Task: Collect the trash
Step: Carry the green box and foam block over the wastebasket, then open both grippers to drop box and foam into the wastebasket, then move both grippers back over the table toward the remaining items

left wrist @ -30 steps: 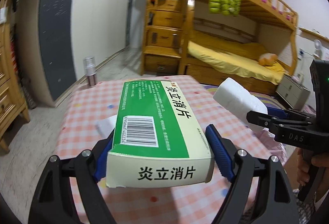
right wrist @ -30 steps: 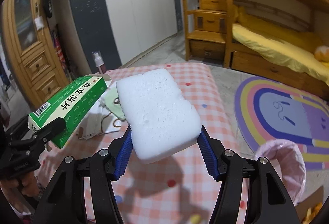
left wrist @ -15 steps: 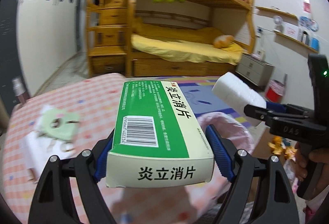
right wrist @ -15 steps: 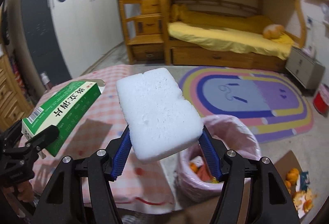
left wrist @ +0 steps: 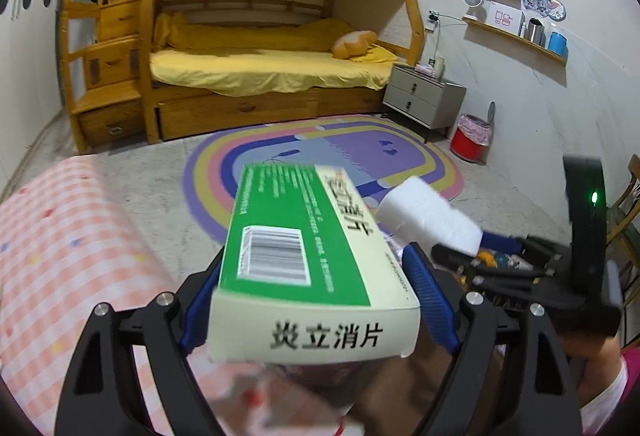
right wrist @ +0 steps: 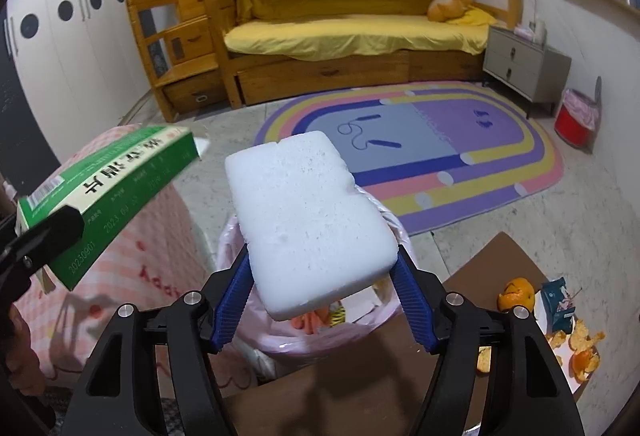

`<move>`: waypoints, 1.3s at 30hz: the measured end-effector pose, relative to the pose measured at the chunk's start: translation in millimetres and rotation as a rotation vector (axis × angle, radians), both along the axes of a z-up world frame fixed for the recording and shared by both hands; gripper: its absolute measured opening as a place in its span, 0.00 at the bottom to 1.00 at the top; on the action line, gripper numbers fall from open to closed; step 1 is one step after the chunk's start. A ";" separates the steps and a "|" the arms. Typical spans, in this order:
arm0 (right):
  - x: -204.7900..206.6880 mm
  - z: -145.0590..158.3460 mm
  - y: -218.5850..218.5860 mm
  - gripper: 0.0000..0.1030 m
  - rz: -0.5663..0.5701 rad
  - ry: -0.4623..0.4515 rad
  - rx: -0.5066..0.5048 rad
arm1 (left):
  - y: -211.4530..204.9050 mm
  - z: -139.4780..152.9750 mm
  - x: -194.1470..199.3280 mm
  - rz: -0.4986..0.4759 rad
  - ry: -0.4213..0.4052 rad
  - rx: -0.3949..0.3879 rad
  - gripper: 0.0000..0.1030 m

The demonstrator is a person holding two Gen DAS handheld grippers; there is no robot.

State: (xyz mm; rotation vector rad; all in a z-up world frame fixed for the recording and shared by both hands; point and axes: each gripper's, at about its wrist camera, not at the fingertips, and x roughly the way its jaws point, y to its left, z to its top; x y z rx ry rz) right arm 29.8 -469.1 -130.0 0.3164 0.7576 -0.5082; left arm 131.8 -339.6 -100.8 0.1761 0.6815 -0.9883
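Note:
My left gripper [left wrist: 314, 264] is shut on a green and white medicine box [left wrist: 296, 248], which sits slightly tilted between the blue pads. To its right, my right gripper [left wrist: 480, 252] carries a white foam block [left wrist: 428, 220]. In the right wrist view, the foam block [right wrist: 308, 220] lies between the pads of my right gripper [right wrist: 322, 260]. Those jaws are opening, with the pad tips still touching the block. Directly below it stands a bin with a pink bag [right wrist: 320, 340] holding some rubbish. The green box [right wrist: 108, 192] hangs at the left, beside the bin.
The table with a pink checked cloth [left wrist: 60, 256] is at the left, close to the bin. A brown cardboard sheet [right wrist: 500, 268] on the floor bears orange peels [right wrist: 516, 296] and a blue carton [right wrist: 556, 304]. A rainbow rug [right wrist: 440, 156] and a red bin [right wrist: 576, 120] lie beyond.
Both grippers swung right, off the table and toward the floor. The pink-bagged bin now sits under the foam block. The green box has tilted a little in the left jaws.

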 end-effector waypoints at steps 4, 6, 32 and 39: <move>11.1 -16.6 -19.4 0.72 -0.010 0.003 0.040 | -25.4 -7.4 10.1 -0.027 0.012 0.001 0.86; 15.5 -23.3 -28.2 0.80 0.002 0.009 0.066 | -28.1 -7.5 16.1 -0.024 0.017 -0.004 0.87; 29.3 -36.0 44.9 0.70 0.223 0.033 0.024 | 137.9 30.4 30.8 0.301 -0.087 0.068 0.92; 50.3 -81.9 40.3 0.72 0.239 -0.002 0.031 | 126.9 20.9 43.7 0.347 -0.100 0.084 0.92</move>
